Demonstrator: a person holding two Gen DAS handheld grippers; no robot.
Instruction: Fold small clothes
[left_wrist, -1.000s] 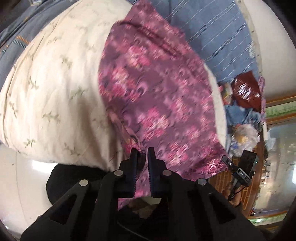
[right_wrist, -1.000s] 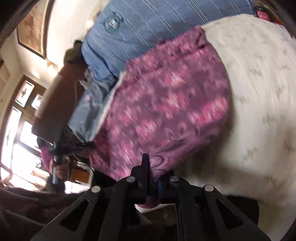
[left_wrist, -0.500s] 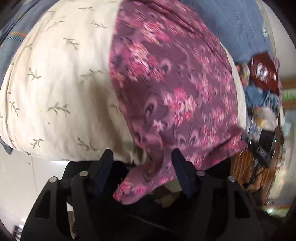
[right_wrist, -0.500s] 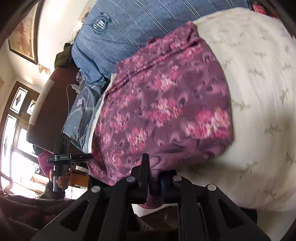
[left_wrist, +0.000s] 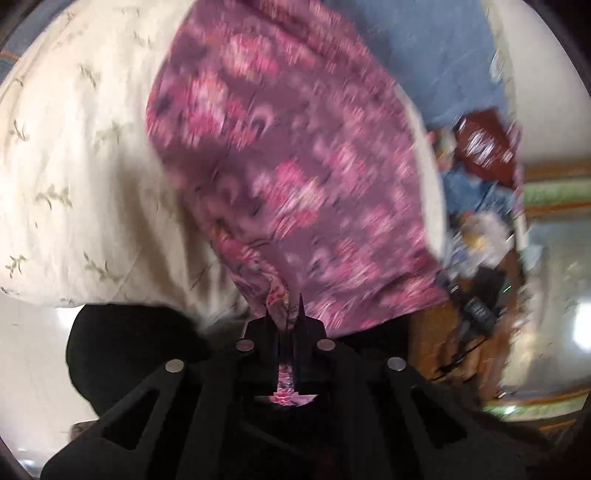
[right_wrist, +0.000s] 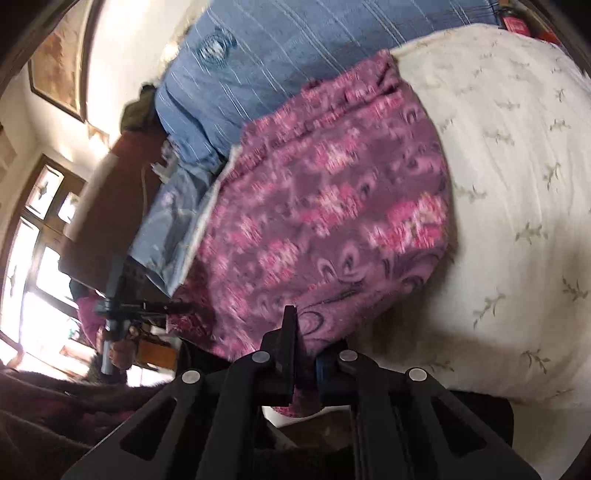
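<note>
A purple garment with pink flowers (left_wrist: 295, 155) lies spread on a cream quilt with small leaf prints (left_wrist: 74, 166). My left gripper (left_wrist: 284, 314) is shut on the garment's near edge, and cloth shows between its fingers. In the right wrist view the same garment (right_wrist: 332, 221) lies on the quilt (right_wrist: 517, 184). My right gripper (right_wrist: 304, 332) is shut on the garment's other near corner. The left gripper (right_wrist: 122, 306) also shows at the far left of the right wrist view. Both views are blurred by motion.
A blue striped cloth (right_wrist: 295, 55) lies beyond the garment. A dark red bag (left_wrist: 484, 144) and clutter sit to the right of the bed. A window (right_wrist: 37, 240) and a framed picture (right_wrist: 59, 70) are on the left wall.
My left gripper was shut one second ago, opened half a second ago, and is shut again on the garment's near edge. My right gripper stayed shut on its corner. Both views shifted.
</note>
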